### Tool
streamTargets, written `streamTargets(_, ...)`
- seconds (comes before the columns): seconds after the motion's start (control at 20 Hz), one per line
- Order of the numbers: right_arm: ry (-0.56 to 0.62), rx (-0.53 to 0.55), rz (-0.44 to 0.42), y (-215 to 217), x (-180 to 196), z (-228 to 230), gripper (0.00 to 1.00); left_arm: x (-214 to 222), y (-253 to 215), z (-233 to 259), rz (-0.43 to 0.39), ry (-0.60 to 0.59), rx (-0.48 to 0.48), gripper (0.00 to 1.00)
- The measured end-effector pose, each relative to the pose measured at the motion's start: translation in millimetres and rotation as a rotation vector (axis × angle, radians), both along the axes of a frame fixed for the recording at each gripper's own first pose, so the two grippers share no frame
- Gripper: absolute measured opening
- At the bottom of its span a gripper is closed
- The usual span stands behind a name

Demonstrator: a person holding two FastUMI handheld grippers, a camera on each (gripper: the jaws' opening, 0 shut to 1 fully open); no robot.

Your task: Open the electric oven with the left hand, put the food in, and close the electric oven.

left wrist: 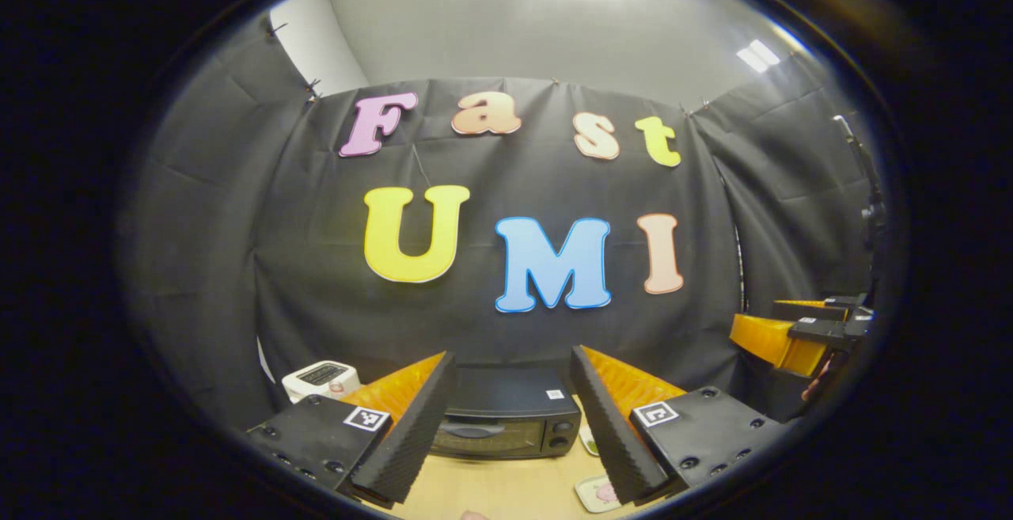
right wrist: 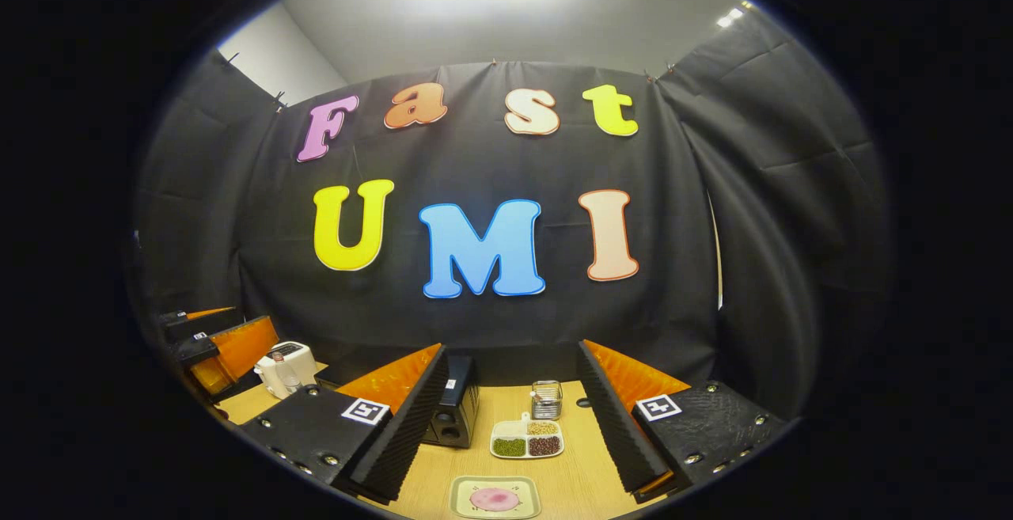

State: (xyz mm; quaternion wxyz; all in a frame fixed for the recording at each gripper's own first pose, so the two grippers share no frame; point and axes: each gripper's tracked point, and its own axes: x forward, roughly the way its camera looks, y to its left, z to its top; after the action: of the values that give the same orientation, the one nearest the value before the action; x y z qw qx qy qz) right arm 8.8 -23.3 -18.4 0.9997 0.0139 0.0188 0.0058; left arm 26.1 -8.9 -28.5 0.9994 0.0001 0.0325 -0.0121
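Note:
The black electric oven (left wrist: 506, 423) stands on the wooden table straight ahead of my left gripper (left wrist: 513, 358), its door closed. That gripper is open and empty, held well short of the oven. A pink piece of food (right wrist: 495, 498) lies on a small pale plate (right wrist: 463, 508) near the table's front, below my right gripper (right wrist: 513, 352), which is open and empty too. In the right gripper view the oven (right wrist: 453, 413) shows partly behind the left finger. The plate (left wrist: 595, 495) also peeks out by the left gripper's right finger.
A white appliance (right wrist: 286, 366) stands left of the oven. A divided dish of beans (right wrist: 528, 439) and a small metal cup (right wrist: 546, 400) sit right of the oven. The right gripper (left wrist: 791, 338) hangs at the far right, the left gripper (right wrist: 214, 346) at the far left.

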Motion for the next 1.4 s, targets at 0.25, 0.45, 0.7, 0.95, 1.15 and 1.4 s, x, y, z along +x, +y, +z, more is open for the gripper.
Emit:
streamTargets(0.25,0.015,-0.008,-0.021,-9,-2,-4,0.98,23,6,-35,0.006,0.087,0.004,0.92)
streamTargets(0.45,0.040,-0.019,-0.031,-15,-4,-15,0.98,57,13,-77,0.001,0.163,-0.037,1.00)
streamTargets(0.7,0.085,-0.009,-0.027,-17,-4,-31,0.98,106,35,-148,0.025,0.263,0.006,0.96)
streamTargets(0.95,0.169,-0.005,-0.039,-21,0,-58,0.93,148,43,-209,0.012,0.364,0.004,1.00)
streamTargets(1.15,0.200,-0.029,-0.071,-26,0,-67,0.98,172,53,-258,0.021,0.445,-0.015,1.00)
streamTargets(1.4,0.207,-0.044,-0.109,-31,-3,-70,0.98,187,60,-286,0.020,0.484,0.016,0.97)
